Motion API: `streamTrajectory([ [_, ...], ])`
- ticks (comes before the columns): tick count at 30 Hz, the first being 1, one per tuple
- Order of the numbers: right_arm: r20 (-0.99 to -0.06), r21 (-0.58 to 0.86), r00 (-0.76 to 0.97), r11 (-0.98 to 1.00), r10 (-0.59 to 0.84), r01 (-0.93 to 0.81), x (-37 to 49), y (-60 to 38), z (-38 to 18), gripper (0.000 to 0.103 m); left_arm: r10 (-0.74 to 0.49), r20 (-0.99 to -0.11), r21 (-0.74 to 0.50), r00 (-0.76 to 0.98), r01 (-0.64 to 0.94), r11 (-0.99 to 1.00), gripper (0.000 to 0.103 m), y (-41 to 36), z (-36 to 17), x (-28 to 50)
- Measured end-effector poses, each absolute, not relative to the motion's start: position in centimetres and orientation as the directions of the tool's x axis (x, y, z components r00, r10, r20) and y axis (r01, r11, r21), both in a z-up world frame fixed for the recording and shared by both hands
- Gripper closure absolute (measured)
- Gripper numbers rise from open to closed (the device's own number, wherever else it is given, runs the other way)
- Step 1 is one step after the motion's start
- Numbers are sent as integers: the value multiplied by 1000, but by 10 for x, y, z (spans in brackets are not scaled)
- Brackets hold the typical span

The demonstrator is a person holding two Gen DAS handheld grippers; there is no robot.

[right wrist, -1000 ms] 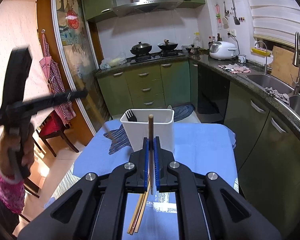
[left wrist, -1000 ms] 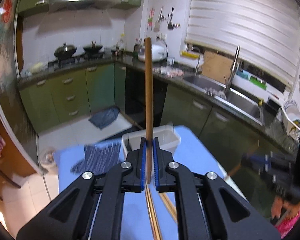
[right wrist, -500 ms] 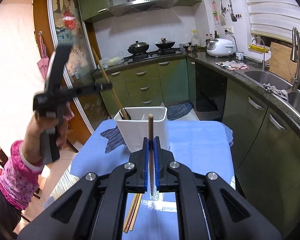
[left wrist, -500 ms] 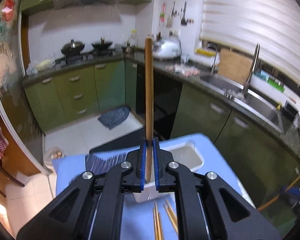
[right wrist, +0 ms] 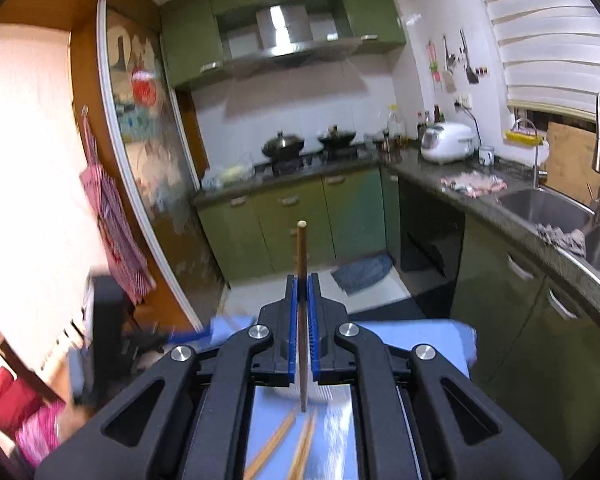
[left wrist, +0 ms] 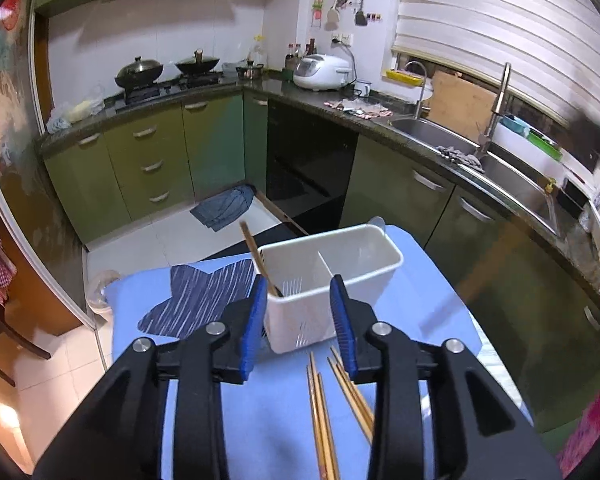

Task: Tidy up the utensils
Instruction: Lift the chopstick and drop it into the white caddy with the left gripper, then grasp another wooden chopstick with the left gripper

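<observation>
My left gripper [left wrist: 299, 324] was wide apart and held nothing. One chopstick [left wrist: 259, 257] leaned in the left part of the white utensil holder [left wrist: 340, 276]. My right gripper [right wrist: 302, 312] pinched another chopstick [right wrist: 301, 256] upright.

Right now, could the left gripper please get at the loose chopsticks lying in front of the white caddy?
Probably yes: the left gripper is open and holds nothing, and the loose chopsticks lie bare on the blue cloth just below its fingers, short of the white caddy.
</observation>
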State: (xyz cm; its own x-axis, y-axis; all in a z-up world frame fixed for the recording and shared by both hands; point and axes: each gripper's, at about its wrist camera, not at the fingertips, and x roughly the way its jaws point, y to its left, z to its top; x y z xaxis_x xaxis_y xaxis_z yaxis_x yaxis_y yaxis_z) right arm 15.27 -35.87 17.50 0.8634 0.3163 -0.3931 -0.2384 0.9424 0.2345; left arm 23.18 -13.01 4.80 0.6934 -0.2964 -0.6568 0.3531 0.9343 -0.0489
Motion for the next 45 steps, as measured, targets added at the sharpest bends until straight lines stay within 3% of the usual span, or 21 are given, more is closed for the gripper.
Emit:
streamTrajectory([
  [3,-357,221,891,953,278,-209,184,-351,191,97,-282,-655,-23,701,354,935,69,-122,49,214],
  [7,-395,204,888,965,237,-167,229,-340,185,97,-280,-672,-21,685,361,932,66,-115,43,198],
  [16,-587,156,784,978,204,-138,284,-318,93,97,-292,-769,-58,568,393,918,63,-122,0,189],
  [21,-597,169,771,974,221,-148,271,-323,76,84,-278,-818,-69,503,393,917,56,-130,-27,194],
  [25,-564,190,791,970,237,-155,224,-342,76,83,-269,-857,-83,439,396,914,55,-138,-52,200],
  [29,-596,185,767,970,236,-155,179,-358,58,79,-263,-912,-135,315,374,918,55,-146,-89,218],
  [34,-665,187,709,972,234,-146,151,-375,15,79,-238,-945,-150,225,349,925,64,-154,-121,231],
  [45,-710,232,655,964,258,-129,140,-389,-31,79,-155,-962,-68,226,352,934,87,-162,-136,237],
])
